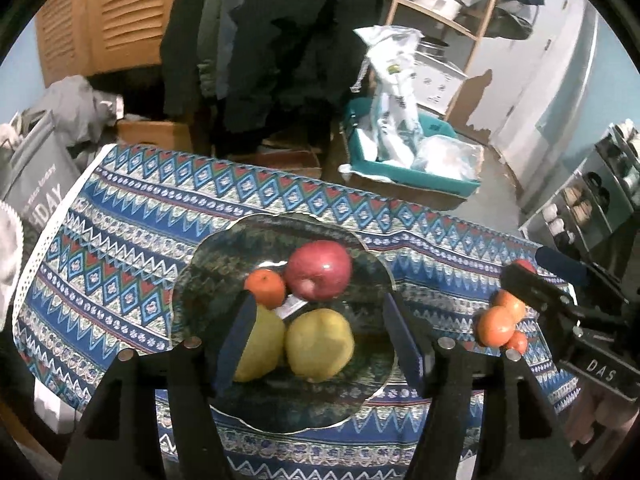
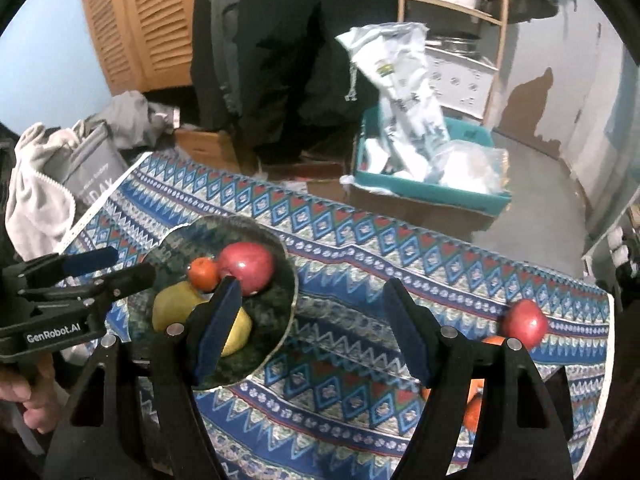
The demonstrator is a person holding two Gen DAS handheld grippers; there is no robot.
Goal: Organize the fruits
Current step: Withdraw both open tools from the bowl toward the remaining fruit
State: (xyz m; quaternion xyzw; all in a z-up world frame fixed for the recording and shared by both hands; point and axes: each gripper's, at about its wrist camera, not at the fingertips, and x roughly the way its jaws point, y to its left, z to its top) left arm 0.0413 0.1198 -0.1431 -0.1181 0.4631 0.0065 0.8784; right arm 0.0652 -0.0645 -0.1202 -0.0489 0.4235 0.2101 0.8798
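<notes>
A dark glass plate (image 1: 224, 256) sits on the patterned tablecloth and holds a red apple (image 1: 319, 270), a small orange (image 1: 266, 287) and two yellow pears (image 1: 320, 344). My left gripper (image 1: 318, 336) is open and empty, hovering over the plate's near side. Several oranges (image 1: 498, 324) lie on the cloth to the right, with another red apple (image 2: 525, 323) by them. My right gripper (image 2: 310, 328) is open and empty above the cloth between the plate (image 2: 280, 248) and that apple. Oranges (image 2: 474, 408) are partly hidden behind its right finger.
The tablecloth (image 1: 120, 232) covers a small table. Beyond its far edge stand a teal box (image 1: 412, 168) with plastic bags, cardboard boxes, a person in dark clothes and a wooden shelf. A grey bag (image 1: 36, 184) is at the left, a shoe rack (image 1: 592, 200) at the right.
</notes>
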